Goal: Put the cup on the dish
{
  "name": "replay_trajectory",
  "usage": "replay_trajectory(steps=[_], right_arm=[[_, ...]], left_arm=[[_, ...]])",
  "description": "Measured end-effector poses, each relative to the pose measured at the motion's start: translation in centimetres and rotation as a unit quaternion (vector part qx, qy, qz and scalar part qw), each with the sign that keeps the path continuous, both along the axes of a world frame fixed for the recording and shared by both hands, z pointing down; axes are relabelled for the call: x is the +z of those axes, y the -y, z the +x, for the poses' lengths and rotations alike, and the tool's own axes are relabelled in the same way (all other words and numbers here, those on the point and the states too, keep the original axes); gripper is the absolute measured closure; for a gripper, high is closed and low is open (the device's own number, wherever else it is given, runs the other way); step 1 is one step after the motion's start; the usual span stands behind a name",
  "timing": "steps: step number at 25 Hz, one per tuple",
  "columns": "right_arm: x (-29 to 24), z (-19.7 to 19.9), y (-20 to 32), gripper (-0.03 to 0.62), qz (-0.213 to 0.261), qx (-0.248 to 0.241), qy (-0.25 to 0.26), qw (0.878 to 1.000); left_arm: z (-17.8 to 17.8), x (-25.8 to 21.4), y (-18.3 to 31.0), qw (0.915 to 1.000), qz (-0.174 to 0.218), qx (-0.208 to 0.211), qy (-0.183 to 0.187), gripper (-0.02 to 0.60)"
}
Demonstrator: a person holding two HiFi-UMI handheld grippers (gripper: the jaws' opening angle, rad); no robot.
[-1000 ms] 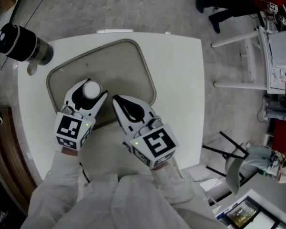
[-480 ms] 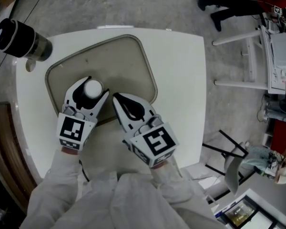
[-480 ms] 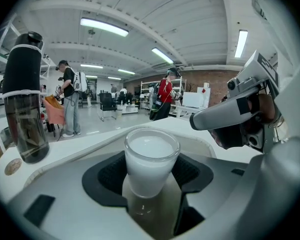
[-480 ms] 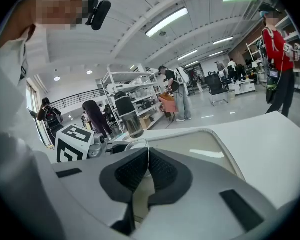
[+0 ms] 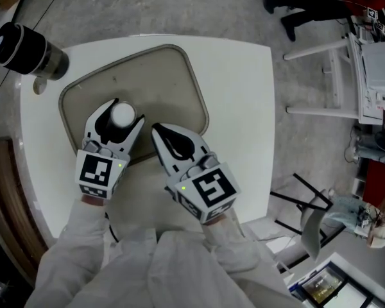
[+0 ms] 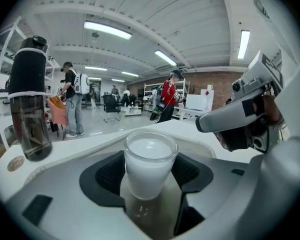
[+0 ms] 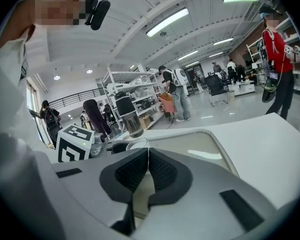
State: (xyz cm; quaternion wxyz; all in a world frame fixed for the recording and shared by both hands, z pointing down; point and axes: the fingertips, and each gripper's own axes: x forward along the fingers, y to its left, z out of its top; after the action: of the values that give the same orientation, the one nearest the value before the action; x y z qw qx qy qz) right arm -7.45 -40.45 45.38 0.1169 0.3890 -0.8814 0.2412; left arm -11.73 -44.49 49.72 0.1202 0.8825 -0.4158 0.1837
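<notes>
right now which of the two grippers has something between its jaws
The left gripper: its jaws are closed on a white cup that stands upright between them. The right gripper has its jaws shut together with nothing between them.

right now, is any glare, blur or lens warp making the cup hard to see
Head view: even light, sharp, the cup plain against the dish. Left gripper view: fisheye bends the ceiling lights, yet the cup is crisp, with a faint reflection below it. Right gripper view: same warp, dark corners, a glare patch on the dish.
</notes>
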Motion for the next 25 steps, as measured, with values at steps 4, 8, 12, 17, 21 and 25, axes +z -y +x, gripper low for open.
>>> replay_trajectory(steps=[4,8,12,17,21,25], right_arm=[[-0.4,0.4,-0.5,0.58,0.002,0.003,-0.004,1.0],[-1.3,0.4,-1.3,0.58,0.013,-0.008,-0.004,1.0],[-2.6,0.8,-2.3,0.58,0.025,-0.013,-0.005,1.0],[-5.1,1.1,-3.9,0.58,0.046,-0.021,-0.008,0.999],[-7.5,1.7,-5.8,0.58,0.079,-0.039,0.001,0.996],[-9.5,2.4,-8.1,0.58,0.1,-0.049,0.001,0.994]], left_arm=[[0.0,-0.1,-0.5,1.0,-0.01,0.0,-0.002,0.313],[-1.0,-0.8,-1.8,0.9998,-0.013,-0.014,-0.002,0.313],[-2.0,-2.3,-3.2,0.9994,-0.008,-0.035,-0.002,0.313],[-2.6,-5.7,-5.4,0.9982,0.001,-0.053,-0.028,0.313],[-1.5,-8.5,-8.0,0.9982,0.019,-0.044,-0.036,0.313],[-0.2,-11.7,-10.7,0.9967,0.049,-0.052,-0.039,0.313]])
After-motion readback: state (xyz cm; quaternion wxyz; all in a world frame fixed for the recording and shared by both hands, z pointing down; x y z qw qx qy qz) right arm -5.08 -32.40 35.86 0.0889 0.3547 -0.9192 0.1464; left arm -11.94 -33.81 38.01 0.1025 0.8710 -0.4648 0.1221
